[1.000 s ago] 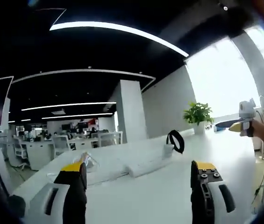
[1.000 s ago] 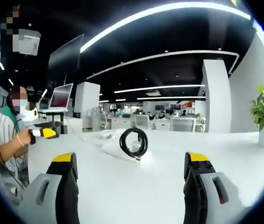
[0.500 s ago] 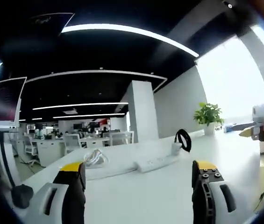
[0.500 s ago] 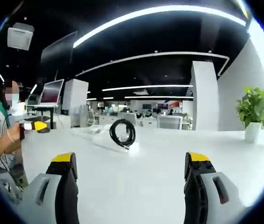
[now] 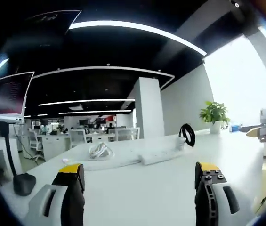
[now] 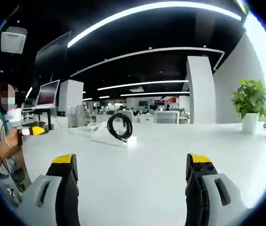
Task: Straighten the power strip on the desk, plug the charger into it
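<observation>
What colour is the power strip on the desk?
White; the power strip shows best in the left gripper view.

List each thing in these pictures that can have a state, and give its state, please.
White power strip: lying flat on the white desk, nothing plugged in that I can see.
Coiled black cable: standing on edge, untouched.
Loose white cord: bundled, lying on the desk.
Left gripper: open, holding nothing.
Right gripper: open, holding nothing.

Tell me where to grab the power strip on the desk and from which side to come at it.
Grip the power strip across its narrow width, near the middle of its long white body. It lies flat on the desk, slanted in the left gripper view, so coming down from above with the jaws over its two long edges looks best. The open left gripper faces it. The end by the coiled black cable seems more cluttered.
</observation>
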Tool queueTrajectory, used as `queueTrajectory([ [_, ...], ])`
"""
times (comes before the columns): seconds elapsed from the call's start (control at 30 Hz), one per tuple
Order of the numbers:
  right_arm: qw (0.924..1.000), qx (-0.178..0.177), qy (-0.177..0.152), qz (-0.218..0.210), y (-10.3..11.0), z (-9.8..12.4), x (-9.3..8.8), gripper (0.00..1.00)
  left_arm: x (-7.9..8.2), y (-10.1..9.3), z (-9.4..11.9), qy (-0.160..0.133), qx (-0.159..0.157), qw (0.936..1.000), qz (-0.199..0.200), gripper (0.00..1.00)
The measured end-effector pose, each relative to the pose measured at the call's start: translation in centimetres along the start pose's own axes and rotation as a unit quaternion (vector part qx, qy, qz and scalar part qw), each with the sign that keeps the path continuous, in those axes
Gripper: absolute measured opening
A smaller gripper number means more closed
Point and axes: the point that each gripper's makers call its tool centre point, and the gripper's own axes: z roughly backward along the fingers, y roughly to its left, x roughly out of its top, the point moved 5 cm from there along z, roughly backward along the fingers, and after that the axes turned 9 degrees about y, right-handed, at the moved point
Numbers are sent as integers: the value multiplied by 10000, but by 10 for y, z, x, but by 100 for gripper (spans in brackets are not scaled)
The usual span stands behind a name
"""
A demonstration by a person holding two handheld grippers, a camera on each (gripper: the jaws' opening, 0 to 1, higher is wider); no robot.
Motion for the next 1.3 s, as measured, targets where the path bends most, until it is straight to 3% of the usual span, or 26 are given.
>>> queueTrajectory([
  [0.33,9998,-26,210,-12,2,0,-11,94,3,0,8,-28,104,9999,46,99],
  [0.73,9998,26,195,6,6,-2,-7,93,3,1,11,-9,165,9998,66,99],
  [1.13,9998,-5,196,-9,6,-1,-4,93,-1,3,12,159,196,9995,163,98],
  [1.3,9996,-16,269,13,7,-2,-5,93,-5,4,10,381,226,9989,175,98],
])
